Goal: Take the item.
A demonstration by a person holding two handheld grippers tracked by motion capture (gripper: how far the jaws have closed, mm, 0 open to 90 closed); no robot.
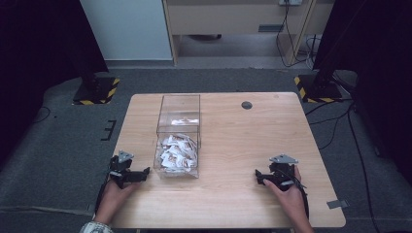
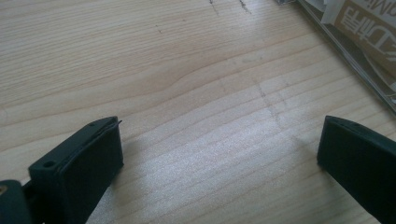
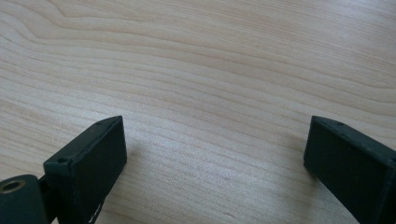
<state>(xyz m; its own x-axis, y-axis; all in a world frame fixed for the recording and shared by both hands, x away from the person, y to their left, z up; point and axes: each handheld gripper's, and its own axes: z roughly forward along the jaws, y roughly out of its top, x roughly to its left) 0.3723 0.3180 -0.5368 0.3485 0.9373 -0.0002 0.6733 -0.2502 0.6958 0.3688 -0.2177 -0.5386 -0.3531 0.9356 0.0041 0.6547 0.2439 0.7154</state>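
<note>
From the high view, 1 clear box [image 1: 178,138] of packets [image 1: 177,153] stands just right of my left gripper [image 1: 130,172], long axis running away from me; my right gripper [image 1: 273,175] is well apart. In the left gripper view, jaws spread, box corner [image 2: 355,46] ahead-right. In the right gripper view, jaws spread over bare tabletop [image 3: 210,70]. Packets number perhaps 20.

Packets [image 1: 177,153] in box [image 1: 179,104] on table [image 1: 243,141], between both grippers
</note>
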